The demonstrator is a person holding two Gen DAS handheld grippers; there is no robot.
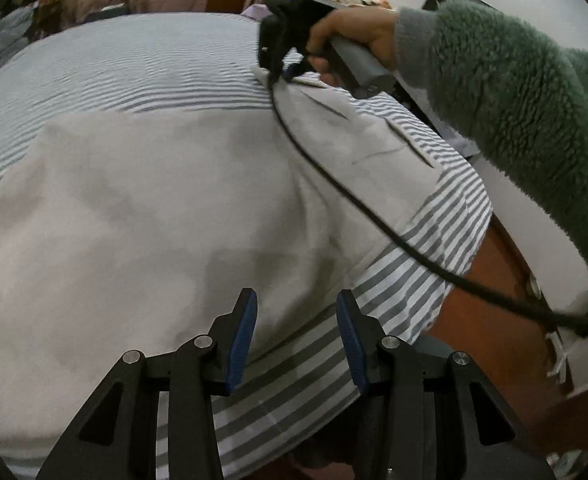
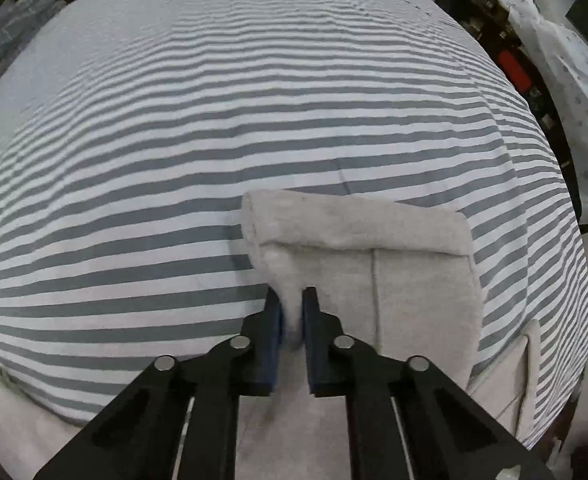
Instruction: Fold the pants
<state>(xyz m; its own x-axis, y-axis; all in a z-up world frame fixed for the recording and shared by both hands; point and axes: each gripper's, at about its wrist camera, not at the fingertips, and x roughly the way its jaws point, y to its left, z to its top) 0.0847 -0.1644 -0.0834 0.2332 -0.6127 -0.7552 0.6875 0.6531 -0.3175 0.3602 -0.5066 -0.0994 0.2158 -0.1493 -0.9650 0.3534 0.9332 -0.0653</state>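
**Ana:** Closest to the left lens are the left gripper [image 1: 297,312] fingers, parted and holding nothing. Why are they waiting there?

**Ben:** My guess is they are lined up on the near hem. The pants [image 1: 142,216] lie flat across the bed [image 1: 134,64], spread wide so a fold can be carried over cleanly. Their pale grey cloth fills the view from nine o'clock to the centre, and the edge runs right under the blue pads [image 1: 241,344].

**Ana:** And the striped sheet [image 1: 414,276]?

**Ben:** It shows at five o'clock past the edge of the pants, so the fingers straddle the border between garment and bedding.

**Ana:** What about the other side?

**Ben:** At one o'clock a hand [image 1: 350,40] in a fuzzy green sleeve [image 1: 514,92] presses the right gripper [image 2: 292,300] steeply down onto the far end of the pants. In its own view the fingers are pinched tight on a ridge of cloth, beside the turned-over end [image 2: 354,224] at twelve o'clock.

**Ana:** So one end gripped, one not?

**Ben:** Yes. Probably both ends need holding before anything lifts. A black cable [image 1: 334,184] trails across the fabric and could drag it.
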